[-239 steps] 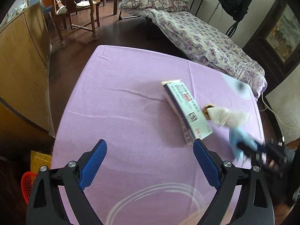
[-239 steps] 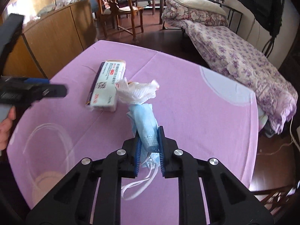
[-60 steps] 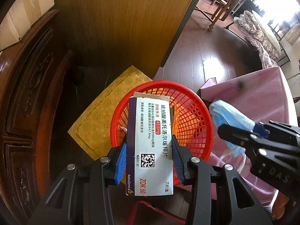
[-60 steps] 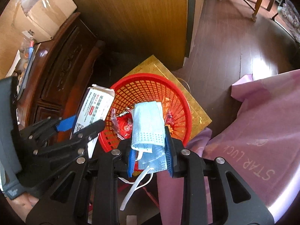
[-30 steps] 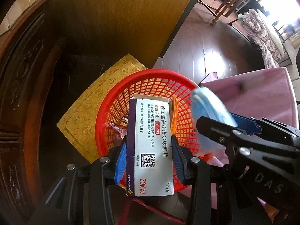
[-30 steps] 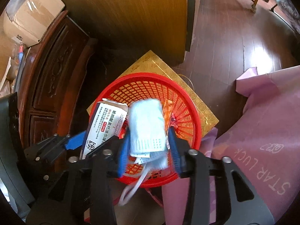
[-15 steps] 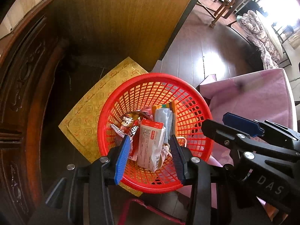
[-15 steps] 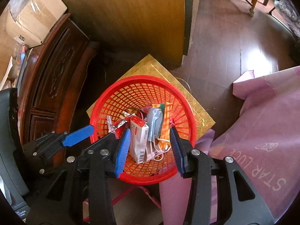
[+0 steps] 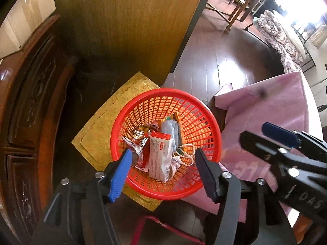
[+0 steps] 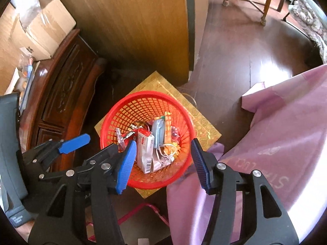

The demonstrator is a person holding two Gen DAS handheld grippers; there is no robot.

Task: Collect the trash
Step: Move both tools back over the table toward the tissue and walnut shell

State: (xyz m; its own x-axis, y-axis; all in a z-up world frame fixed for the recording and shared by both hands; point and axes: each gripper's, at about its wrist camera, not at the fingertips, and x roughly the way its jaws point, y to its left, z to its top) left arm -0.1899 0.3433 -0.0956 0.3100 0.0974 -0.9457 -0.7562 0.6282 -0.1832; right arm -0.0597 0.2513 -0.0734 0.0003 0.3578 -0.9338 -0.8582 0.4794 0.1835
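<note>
A red mesh basket (image 9: 143, 99) (image 10: 147, 94) stands on the floor below both grippers. Inside it, among several wrappers, a white and red medicine box (image 9: 160, 157) (image 10: 145, 151) lies beside a blue face mask (image 9: 169, 129) (image 10: 160, 132) with its white ear loops. My left gripper (image 9: 162, 153) (image 10: 100, 143) hangs above the basket, its jaws opening, and nothing is between them. My right gripper (image 10: 163, 144) (image 9: 257, 135) hovers close to its right, jaws also opening and empty.
A gold patterned mat (image 9: 98, 130) lies under the basket. A dark carved cabinet (image 9: 30, 102) stands on the left, a wooden panel (image 9: 126, 30) behind, and the pink tablecloth (image 9: 265, 106) hangs on the right. Cardboard boxes (image 10: 40, 30) sit on the cabinet.
The left gripper let go of the medicine box and the right one the mask; both now lie in the basket. Both jaws have widened and both grippers have risen.
</note>
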